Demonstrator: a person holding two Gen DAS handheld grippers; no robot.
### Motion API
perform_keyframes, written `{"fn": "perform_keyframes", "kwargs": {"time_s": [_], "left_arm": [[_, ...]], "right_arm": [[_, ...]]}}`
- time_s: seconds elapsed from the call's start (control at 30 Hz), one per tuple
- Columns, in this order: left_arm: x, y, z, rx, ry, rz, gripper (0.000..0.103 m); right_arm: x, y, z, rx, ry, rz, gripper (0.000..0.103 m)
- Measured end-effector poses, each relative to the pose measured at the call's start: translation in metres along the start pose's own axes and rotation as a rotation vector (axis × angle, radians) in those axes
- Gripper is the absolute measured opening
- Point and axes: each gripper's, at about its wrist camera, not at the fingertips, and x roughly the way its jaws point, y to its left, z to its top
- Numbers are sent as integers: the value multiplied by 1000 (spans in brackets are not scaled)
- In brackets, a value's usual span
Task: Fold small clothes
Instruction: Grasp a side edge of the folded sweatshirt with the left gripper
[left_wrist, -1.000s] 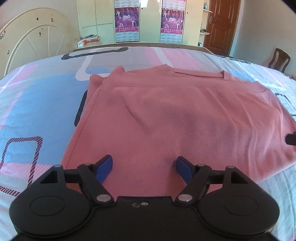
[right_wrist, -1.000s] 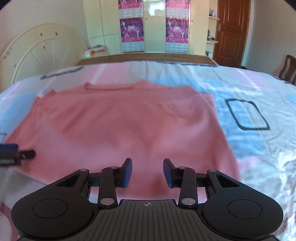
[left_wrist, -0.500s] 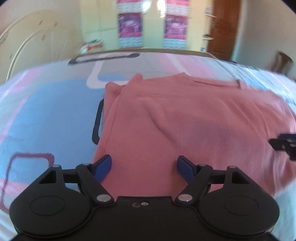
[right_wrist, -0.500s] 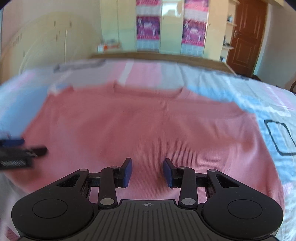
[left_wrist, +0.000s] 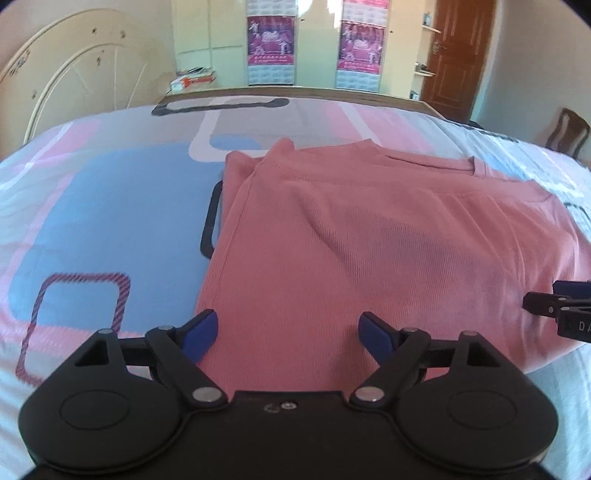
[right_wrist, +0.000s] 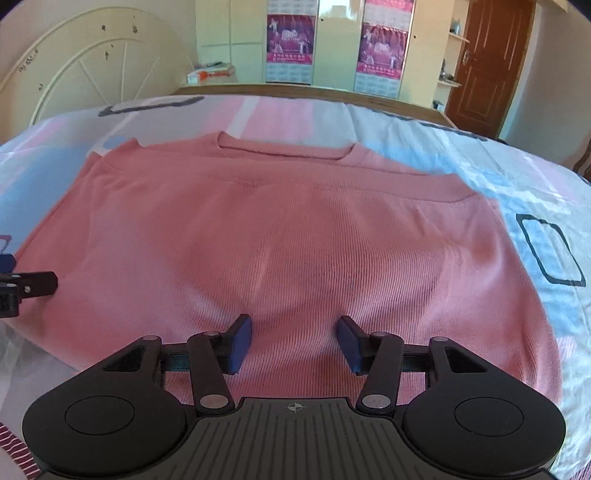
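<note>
Two grippers hover over one pink top (left_wrist: 369, 236) lying flat on the bed (left_wrist: 103, 206), folded, neckline at the far side. Left gripper (left_wrist: 288, 332): jaws wide and opening, released, nothing pinched; the top's near hem area sits under and between the blue pads (left_wrist: 201, 334), left pad right at the garment's left edge. Right gripper (right_wrist: 293, 341): jaws opening, released, pink fabric shows in the gap but the pads (right_wrist: 240, 343) are not pressing on it; it is over the near middle of the top. Each gripper's tip shows in the other's view: right one at the right edge of the left view, left one at the left edge of the right view, both at the top's near side edges.

Versus a second ago: right jaws were much narrower, now clearly wider; left jaws slightly wider. In the left view the top sits further right, with more bedsheet showing on the left. In the right view the top now fills the middle, where earlier it lay left with its right edge near centre.

Top: fine ribbed knit, salmon pink, stitched hem band across the far part, ribbed collar, soft wrinkles near the middle. Bedsheet: smooth, printed with pink, blue, grey blocks and dark rounded-rectangle outlines. Cream curved headboard (right_wrist: 92, 70) at far left; brown wooden door (right_wrist: 487, 66) at far right.
</note>
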Motion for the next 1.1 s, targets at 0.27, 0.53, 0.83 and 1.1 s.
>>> {"fn": "perform_keyframes", "kwargs": {"time_s": [0.27, 0.53, 0.83, 1.1], "left_arm": [[-10, -13, -11, -92, 56, 51, 83], [-23, -29, -25, -174, 94, 102, 84], [-31, -5, -48, -421, 108, -9, 90], [-7, 29, -45, -636, -54, -211, 100]], "right_arm": [[-6, -12, -13, -68, 9, 65, 54], [-41, -45, -14, -41, -68, 184, 58], [-55, -49, -13, -64, -101, 254, 59], [-32, -26, 1, -44, -99, 238, 60]]}}
